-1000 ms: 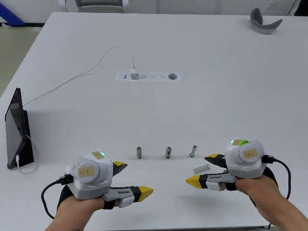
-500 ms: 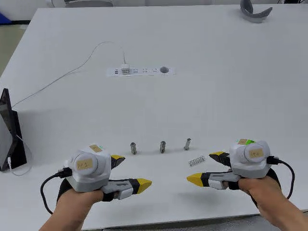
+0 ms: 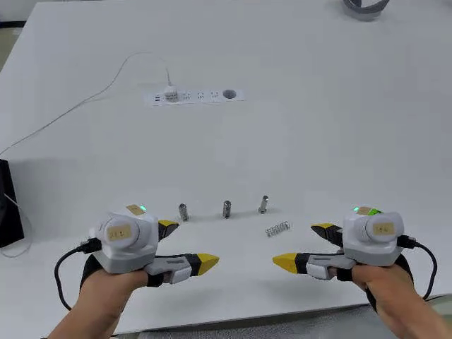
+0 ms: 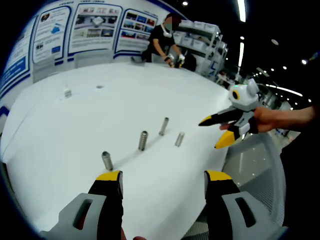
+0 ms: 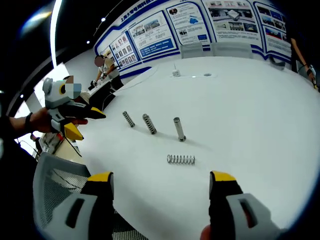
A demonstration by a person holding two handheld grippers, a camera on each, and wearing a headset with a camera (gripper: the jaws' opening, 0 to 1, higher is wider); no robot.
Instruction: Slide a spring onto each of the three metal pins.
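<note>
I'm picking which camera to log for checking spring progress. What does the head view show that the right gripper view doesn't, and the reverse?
The head view adds the dark screen at the table's left edge and the right gripper seen from above, jaws open. The right gripper view adds wall posters and a grey mesh panel below the table edge. Both share the loose spring lying near the bare pin, the two sprung pins, and the open left gripper.

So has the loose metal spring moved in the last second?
No. The small metal coil spring lies at the same offset from the bare metal pin, just near-right of it; only the camera shifted.
</note>
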